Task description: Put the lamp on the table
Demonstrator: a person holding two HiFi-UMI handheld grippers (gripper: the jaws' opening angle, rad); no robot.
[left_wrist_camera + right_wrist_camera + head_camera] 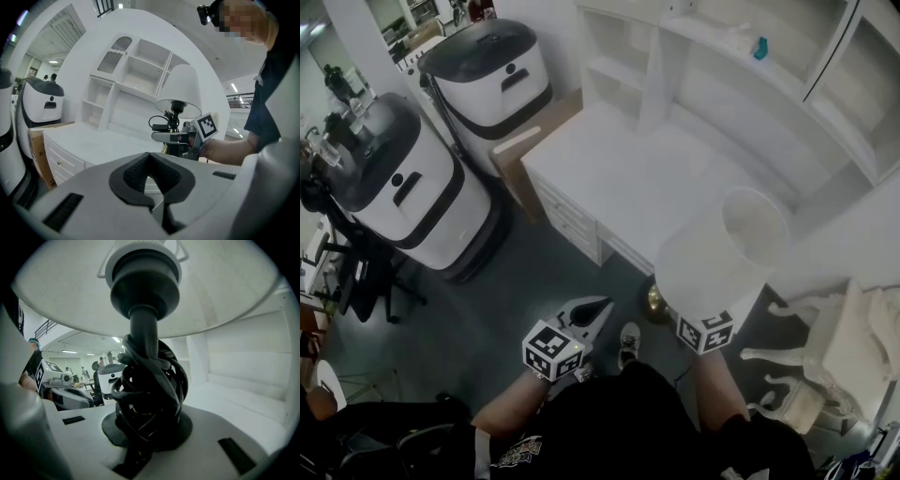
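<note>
- Short of the table's [628,178] front edge, I am holding the lamp [722,253] above the floor [516,281], not yet set down.
- My right claw [145,427] is clenching its stem [143,329] over the wound cord [152,390], keeping it upright.
- My left claw [152,190] is hanging closed and empty, judged unneeded.

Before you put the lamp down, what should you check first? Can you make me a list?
1. Grip on the lamp: ok. The right gripper is shut on its stem.
2. Cord out of the way: ok. It is wound round the stem.
3. Landing spot on the table: ok. The white top ahead looks bare.
4. Lamp above the table: not ok. Its base shows over the floor.
5. Left gripper free to help: ok. It is shut and empty.
</note>
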